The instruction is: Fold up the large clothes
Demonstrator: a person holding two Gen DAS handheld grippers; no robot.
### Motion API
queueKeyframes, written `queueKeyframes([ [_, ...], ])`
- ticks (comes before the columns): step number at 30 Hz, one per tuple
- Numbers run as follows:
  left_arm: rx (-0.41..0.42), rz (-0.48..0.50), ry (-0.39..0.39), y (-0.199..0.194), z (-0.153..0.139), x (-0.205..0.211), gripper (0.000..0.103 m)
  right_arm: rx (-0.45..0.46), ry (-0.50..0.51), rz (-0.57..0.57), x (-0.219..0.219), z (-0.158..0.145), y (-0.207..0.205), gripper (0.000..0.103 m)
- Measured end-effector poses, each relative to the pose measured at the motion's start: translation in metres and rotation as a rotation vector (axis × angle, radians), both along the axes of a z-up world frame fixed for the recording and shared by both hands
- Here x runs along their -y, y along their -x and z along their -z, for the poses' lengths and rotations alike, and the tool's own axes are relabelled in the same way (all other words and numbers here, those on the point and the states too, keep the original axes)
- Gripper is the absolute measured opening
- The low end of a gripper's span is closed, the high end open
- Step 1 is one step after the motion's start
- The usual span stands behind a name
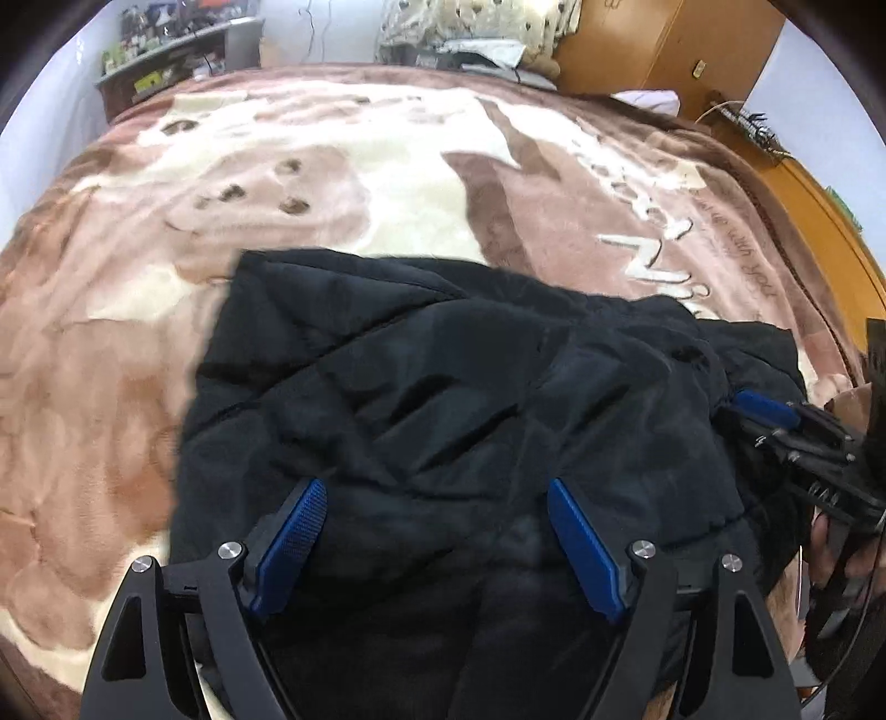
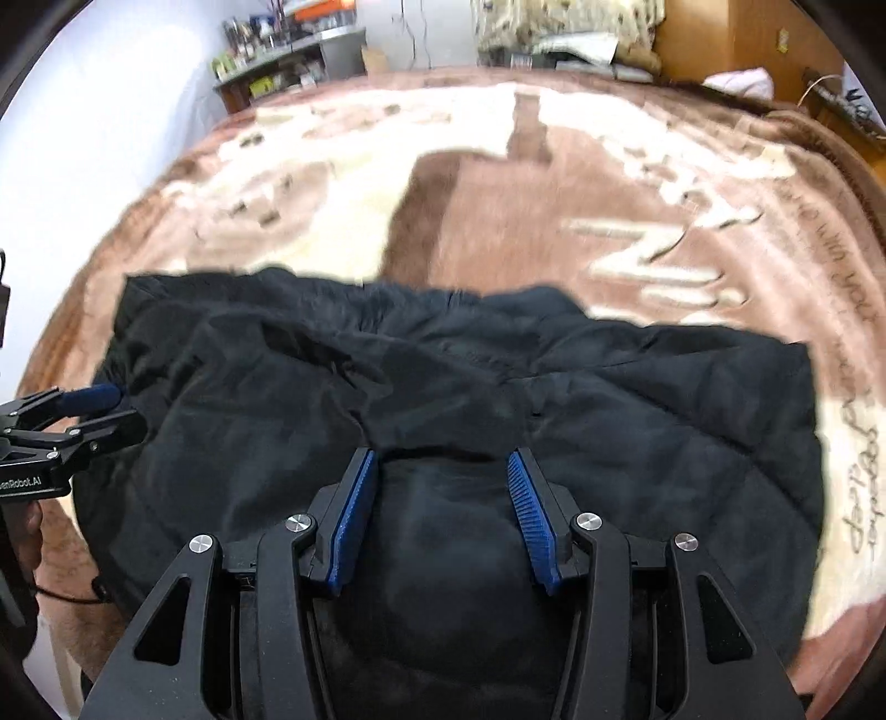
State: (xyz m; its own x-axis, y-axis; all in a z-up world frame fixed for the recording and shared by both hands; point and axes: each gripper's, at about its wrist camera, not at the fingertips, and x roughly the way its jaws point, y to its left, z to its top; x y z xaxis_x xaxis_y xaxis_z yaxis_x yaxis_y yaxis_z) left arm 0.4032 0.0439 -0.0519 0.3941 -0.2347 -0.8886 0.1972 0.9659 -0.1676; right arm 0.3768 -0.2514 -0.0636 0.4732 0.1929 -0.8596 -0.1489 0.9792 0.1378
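- We see a black quilted jacket (image 1: 454, 399) lying in a rumpled, partly folded heap on the near part of the bed, its far edge running across the brown and cream blanket (image 1: 332, 183).
- Our left gripper (image 1: 437, 493) hangs over the jacket's near left part with its blue pads (image 1: 293, 543) spread wide; black cloth shows between them, but the pads do not press on it.
- Our right gripper (image 2: 443, 465) stands over a raised bulge of the jacket, jaws about half apart; the cloth rises between the blue pads (image 2: 354, 520), and we cannot tell whether they pinch it.
- Each gripper shows at the edge of the other's view, side by side over the jacket, with part of a hand (image 2: 27, 531) behind one.
- Beyond the blanket stand a cluttered grey shelf (image 1: 171, 55), a spotted bedding pile (image 1: 476, 27) and a wooden cabinet (image 1: 664, 44).
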Motion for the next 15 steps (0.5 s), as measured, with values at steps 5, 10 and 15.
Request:
queueKeyframes([
  [5, 0.044, -0.070, 0.026, 0.022, -0.026, -0.046, 0.082, 0.052, -0.049, 0.016, 0.031, -0.032, 0.030, 0.072],
  [10, 0.016, -0.107, 0.033, 0.037, -0.025, -0.094, 0.085, 0.065, -0.054, 0.066, 0.079, -0.041, 0.059, 0.077],
  [15, -0.069, -0.090, 0.060, 0.039, 0.003, -0.117, 0.087, 0.027, 0.007, 0.157, 0.134, -0.028, 0.077, 0.077],
])
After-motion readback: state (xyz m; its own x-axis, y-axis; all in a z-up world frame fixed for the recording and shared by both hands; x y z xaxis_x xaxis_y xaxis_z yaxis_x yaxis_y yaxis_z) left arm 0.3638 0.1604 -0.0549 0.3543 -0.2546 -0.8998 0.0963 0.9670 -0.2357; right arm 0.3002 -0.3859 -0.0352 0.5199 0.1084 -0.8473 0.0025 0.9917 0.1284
